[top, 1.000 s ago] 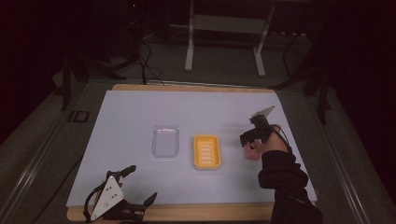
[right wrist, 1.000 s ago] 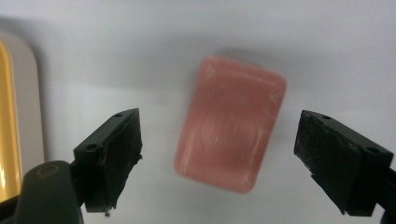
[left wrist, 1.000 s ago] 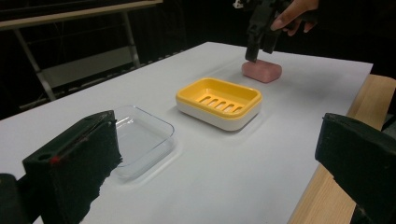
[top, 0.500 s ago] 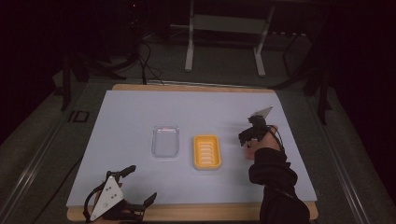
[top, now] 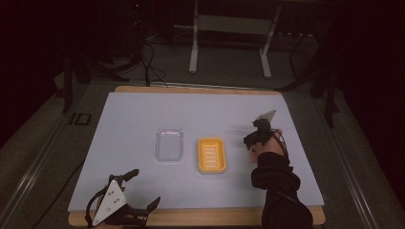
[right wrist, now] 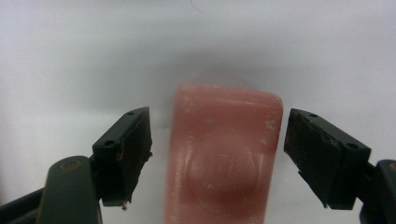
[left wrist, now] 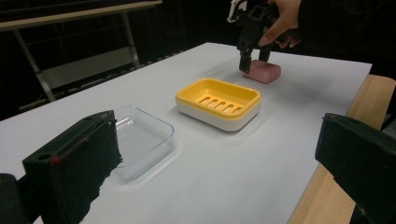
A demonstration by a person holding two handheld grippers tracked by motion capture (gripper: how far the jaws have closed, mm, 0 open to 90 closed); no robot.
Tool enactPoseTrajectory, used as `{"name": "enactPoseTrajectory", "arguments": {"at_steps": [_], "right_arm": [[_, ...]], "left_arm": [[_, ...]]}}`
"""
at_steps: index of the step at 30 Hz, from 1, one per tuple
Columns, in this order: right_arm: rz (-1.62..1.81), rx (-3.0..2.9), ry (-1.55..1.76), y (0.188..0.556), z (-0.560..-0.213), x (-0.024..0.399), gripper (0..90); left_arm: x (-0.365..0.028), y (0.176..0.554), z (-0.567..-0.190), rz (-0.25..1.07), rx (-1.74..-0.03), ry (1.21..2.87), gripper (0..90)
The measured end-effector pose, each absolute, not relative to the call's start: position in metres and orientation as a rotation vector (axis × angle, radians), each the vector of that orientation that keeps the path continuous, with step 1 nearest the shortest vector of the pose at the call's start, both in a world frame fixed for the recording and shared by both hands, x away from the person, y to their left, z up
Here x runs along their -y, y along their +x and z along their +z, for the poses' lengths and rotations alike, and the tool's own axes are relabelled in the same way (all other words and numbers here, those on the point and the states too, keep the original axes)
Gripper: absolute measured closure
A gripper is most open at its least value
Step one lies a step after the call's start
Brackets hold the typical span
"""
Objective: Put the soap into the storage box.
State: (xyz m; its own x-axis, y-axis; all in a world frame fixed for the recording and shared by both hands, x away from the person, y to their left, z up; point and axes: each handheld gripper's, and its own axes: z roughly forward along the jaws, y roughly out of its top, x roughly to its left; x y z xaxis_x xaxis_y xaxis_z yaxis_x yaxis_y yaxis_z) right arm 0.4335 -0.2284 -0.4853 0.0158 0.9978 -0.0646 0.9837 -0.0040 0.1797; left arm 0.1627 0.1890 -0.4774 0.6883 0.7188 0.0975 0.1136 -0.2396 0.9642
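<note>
Left gripper (top: 125, 202): jaws wide, empty, idle at the bench's (top: 133, 119) near edge.
Right gripper (right wrist: 217, 156): jaws wide, straddling the pink soap bar (right wrist: 223, 154), apparently not yet gripping.
Yellow soap dish (top: 211, 155): empty beside them; grasp and placement likely remain.

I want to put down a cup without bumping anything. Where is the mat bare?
Bare: the far half beyond the clear tray and yellow dish, and the left side. Crowded: the right, where the right gripper straddles the pink soap; the near-left corner holds the left gripper.

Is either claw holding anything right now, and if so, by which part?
Nothing is held. The right claw straddles the pink soap, jaws open beside its long sides. The left claw is open.
</note>
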Motion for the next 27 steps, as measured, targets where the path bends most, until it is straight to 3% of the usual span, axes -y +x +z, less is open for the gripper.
{"name": "enactPoseTrajectory", "arguments": {"at_steps": [10,16,27], "right_arm": [[0.076,-2.064,2.129,0.433,-0.493,0.232,24.9],[0.075,-2.084,2.154,0.434,-0.498,0.231,33.7],[0.081,-2.12,2.149,0.437,-0.498,0.233,35.6]], "left_arm": [[-0.189,0.162,-0.477,0.654,-0.667,1.747,0.3],[-0.189,0.163,-0.478,0.655,-0.665,1.751,0.3],[-0.188,0.163,-0.478,0.654,-0.664,1.754,0.3]]}}
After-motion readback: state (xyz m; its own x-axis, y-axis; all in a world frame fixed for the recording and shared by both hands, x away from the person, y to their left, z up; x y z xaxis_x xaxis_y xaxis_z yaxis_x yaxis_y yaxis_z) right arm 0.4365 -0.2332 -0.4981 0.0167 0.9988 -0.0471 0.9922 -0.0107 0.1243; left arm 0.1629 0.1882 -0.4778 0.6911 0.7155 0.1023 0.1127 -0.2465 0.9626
